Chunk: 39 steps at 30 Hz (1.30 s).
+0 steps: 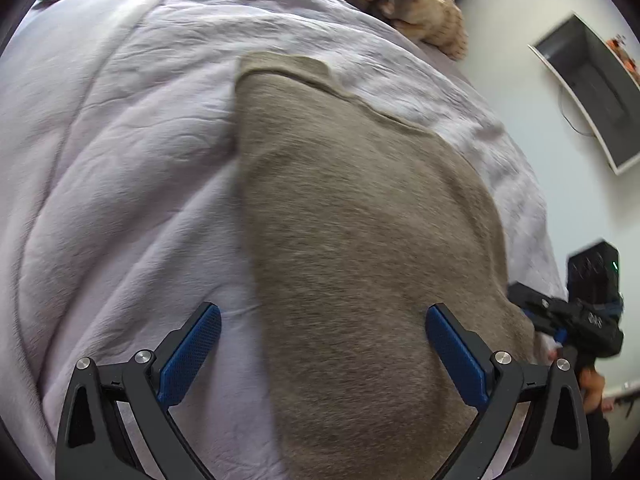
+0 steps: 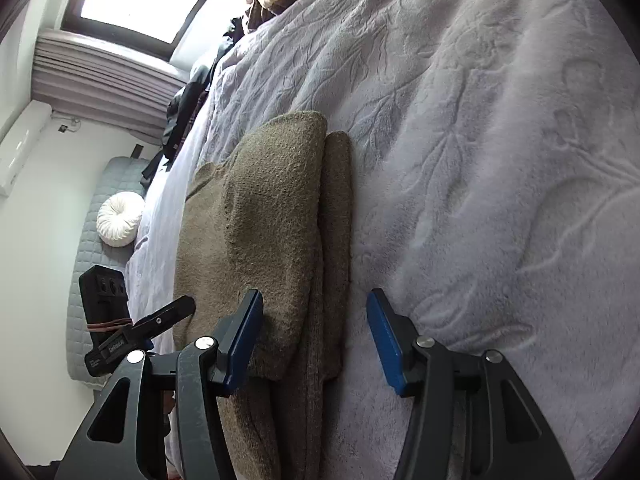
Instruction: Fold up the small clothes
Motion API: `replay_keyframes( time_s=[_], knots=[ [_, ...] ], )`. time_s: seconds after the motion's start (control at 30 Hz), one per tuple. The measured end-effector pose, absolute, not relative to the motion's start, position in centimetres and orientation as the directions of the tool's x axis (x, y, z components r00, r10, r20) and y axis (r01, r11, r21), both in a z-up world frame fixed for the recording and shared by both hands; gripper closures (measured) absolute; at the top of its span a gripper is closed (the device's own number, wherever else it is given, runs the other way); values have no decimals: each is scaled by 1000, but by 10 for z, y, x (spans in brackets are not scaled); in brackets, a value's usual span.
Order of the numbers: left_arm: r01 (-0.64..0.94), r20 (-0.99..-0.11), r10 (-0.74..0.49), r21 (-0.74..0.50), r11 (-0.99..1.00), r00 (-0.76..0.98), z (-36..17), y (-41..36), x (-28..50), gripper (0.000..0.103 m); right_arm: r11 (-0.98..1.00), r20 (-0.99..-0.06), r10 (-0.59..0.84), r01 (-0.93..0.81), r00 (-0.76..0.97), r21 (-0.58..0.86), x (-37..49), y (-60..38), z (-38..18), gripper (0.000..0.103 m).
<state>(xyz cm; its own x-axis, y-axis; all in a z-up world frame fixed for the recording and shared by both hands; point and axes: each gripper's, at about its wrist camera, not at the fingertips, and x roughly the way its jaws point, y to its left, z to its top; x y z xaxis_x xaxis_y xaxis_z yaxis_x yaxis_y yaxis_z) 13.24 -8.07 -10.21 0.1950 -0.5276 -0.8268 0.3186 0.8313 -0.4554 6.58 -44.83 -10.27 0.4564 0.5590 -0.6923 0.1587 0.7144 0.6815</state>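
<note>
A brown knitted garment [image 2: 260, 240] lies part-folded on a pale quilted bedspread [image 2: 480, 160], one layer doubled over another so that a narrow strip of the lower layer shows along its right side; by the look of it at least one fold is made and the piece has yet to be brought down to a compact bundle, while a heap of other clothes [image 1: 404, 4] waits at the far end of the bed. The right gripper [image 2: 316, 336] points steeply down at the near end of the garment, its blue pads spread apart and clasping nothing, the folded edge lying between them with the left pad over the cloth and the right pad over bare bedspread. The left gripper [image 1: 324, 356] tilts down over the same garment [image 1: 360, 240] from the other side, jaws likewise released and wide, one pad above the bedspread [image 1: 120, 160], the other above the knit. Each gripper shows at the edge of the other's view.
</note>
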Motion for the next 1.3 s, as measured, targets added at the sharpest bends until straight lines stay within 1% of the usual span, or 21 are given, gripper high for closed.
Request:
replay_keyframes(
  time_s=[0.13, 0.23, 0.37, 0.6, 0.67, 0.73, 0.8, 0.83, 0.87, 0.9, 0.93, 1.0, 1.07, 1.3],
  knots=[
    [351, -812, -566, -493, 796, 143, -107, -89, 135, 0, 725, -701, 580, 131, 414, 677, 78, -440, -102, 45],
    [367, -818, -557, -479, 797, 144, -107, -98, 134, 0, 701, -680, 619, 114, 393, 704, 90, -432, -103, 43],
    [369, -818, -558, -480, 796, 139, -108, -109, 136, 0, 690, -670, 639, 104, 377, 716, 102, -422, -112, 43],
    [360, -806, -578, -505, 784, 126, -116, -111, 141, 0, 637, -618, 682, 97, 391, 765, 109, -421, -127, 42],
    [363, -811, -571, -498, 787, 127, -116, -112, 140, 0, 644, -621, 676, 93, 397, 760, 108, -420, -127, 42],
    [369, -816, -562, -484, 793, 138, -115, -114, 138, 0, 672, -642, 655, 82, 398, 736, 106, -416, -124, 45],
    [370, -819, -553, -472, 801, 152, -112, -115, 136, 7, 688, -653, 643, 73, 401, 722, 106, -409, -120, 59],
    [371, -817, -554, -470, 801, 162, -110, -114, 134, 11, 677, -643, 650, 77, 405, 732, 105, -407, -118, 62],
    [372, -811, -560, -473, 798, 168, -107, -113, 132, 18, 666, -633, 655, 81, 412, 742, 103, -405, -116, 66],
    [373, -807, -564, -476, 796, 174, -104, -111, 131, 27, 655, -622, 660, 83, 421, 751, 102, -404, -113, 68],
    [374, -802, -571, -482, 792, 176, -101, -109, 130, 32, 641, -607, 666, 85, 433, 763, 100, -404, -110, 68],
    [375, -792, -583, -493, 785, 179, -93, -102, 129, 48, 597, -566, 691, 86, 450, 798, 97, -402, -104, 68],
    [377, -782, -596, -504, 777, 183, -85, -95, 127, 51, 564, -531, 712, 77, 460, 822, 93, -398, -95, 69],
    [378, -777, -604, -512, 771, 180, -47, -76, 106, 52, 544, -500, 736, 42, 456, 838, 73, -373, -57, 69]
  ],
)
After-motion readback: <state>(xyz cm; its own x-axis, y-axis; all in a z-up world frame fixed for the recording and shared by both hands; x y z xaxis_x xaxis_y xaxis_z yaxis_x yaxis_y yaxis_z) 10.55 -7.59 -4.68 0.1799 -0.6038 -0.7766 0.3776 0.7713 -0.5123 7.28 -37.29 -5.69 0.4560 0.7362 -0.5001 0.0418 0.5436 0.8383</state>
